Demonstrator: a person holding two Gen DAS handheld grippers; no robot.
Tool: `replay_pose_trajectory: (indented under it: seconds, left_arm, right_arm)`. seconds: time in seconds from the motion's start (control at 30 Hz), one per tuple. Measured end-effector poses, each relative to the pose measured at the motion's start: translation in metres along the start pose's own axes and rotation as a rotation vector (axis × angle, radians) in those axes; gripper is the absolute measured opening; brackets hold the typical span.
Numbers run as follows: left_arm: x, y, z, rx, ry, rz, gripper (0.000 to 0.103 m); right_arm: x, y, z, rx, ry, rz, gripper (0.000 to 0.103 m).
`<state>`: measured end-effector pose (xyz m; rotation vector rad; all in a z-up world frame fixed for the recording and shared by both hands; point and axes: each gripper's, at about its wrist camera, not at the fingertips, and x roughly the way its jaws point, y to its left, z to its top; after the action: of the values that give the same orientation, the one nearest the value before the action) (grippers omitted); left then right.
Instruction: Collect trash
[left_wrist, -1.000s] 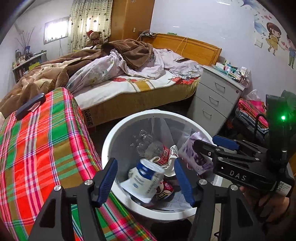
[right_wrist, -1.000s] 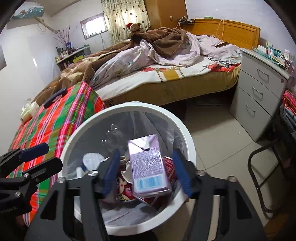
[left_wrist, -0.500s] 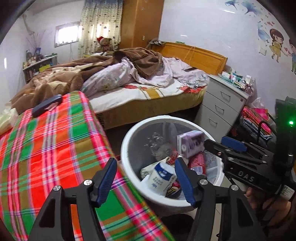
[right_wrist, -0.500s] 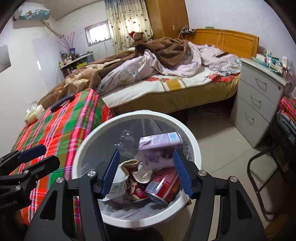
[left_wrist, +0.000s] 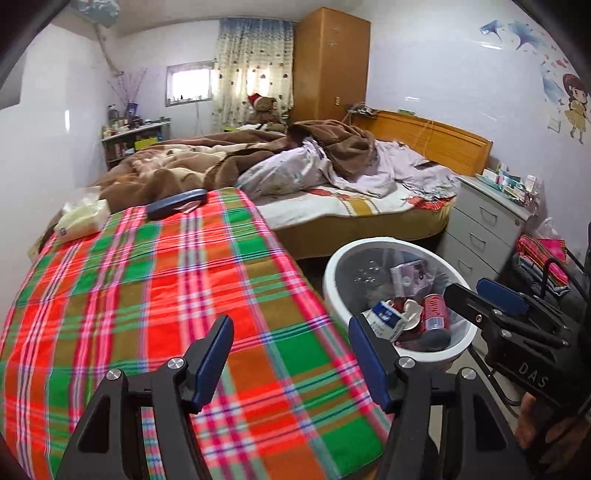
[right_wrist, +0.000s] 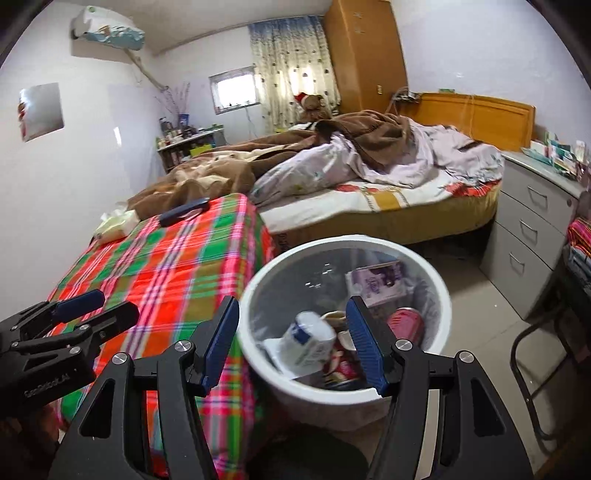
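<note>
A white round bin (left_wrist: 334, 266) (right_wrist: 255, 288) stands on the floor beside the plaid-covered table (left_wrist: 147, 295) (right_wrist: 162, 266). Inside lie a purple carton (left_wrist: 408, 275) (right_wrist: 376, 282), a blue-and-white carton (left_wrist: 386, 319) (right_wrist: 308, 339), a red can (left_wrist: 434, 314) (right_wrist: 406, 323) and other scraps. My left gripper (left_wrist: 291, 354) hangs open over the plaid cloth, left of the bin, with nothing between its fingers. My right gripper (right_wrist: 293, 341) is open and empty above the bin's near rim. It also shows as the right gripper (left_wrist: 484, 291) at the right of the left wrist view.
A tissue pack (left_wrist: 81, 218) (right_wrist: 114, 223) and a dark flat case (left_wrist: 177, 203) (right_wrist: 184, 212) lie at the table's far end. Behind are an unmade bed (left_wrist: 332, 177) and grey drawers (left_wrist: 480, 236) (right_wrist: 528, 236). A black chair frame (right_wrist: 535, 354) stands right of the bin.
Both grippers have drawn back and leftward from over the bin. The purple carton left the right gripper and now lies in the bin. The blue-and-white carton lies in the bin, no longer between the left fingers.
</note>
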<state>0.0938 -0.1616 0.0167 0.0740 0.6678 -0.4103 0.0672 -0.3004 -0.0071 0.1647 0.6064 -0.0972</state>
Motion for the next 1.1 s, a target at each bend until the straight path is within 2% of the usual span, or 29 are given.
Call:
replay_pose_trajectory:
  seconds: [0.13, 0.23, 0.33, 0.67, 1.1]
  left_arm:
    - [-0.01, 0.012, -0.011, -0.004, 0.002, 0.064, 0.064]
    - [-0.018, 0.02, -0.02, -0.023, -0.009, 0.074, 0.064]
    - [-0.025, 0.027, -0.027, -0.038, -0.021, 0.114, 0.064]
    - [-0.042, 0.034, -0.042, -0.04, -0.048, 0.131, 0.064]
    - [-0.051, 0.03, -0.045, -0.029, -0.071, 0.14, 0.064]
  right_arm:
    - [-0.004, 0.012, -0.008, -0.011, -0.006, 0.012, 0.062]
    - [-0.008, 0.021, -0.011, -0.033, -0.024, 0.017, 0.062]
    - [-0.012, 0.029, -0.015, -0.047, -0.032, 0.025, 0.062]
    - [-0.019, 0.043, -0.027, -0.057, -0.042, 0.011, 0.062]
    - [-0.023, 0.047, -0.028, -0.054, -0.048, 0.017, 0.062]
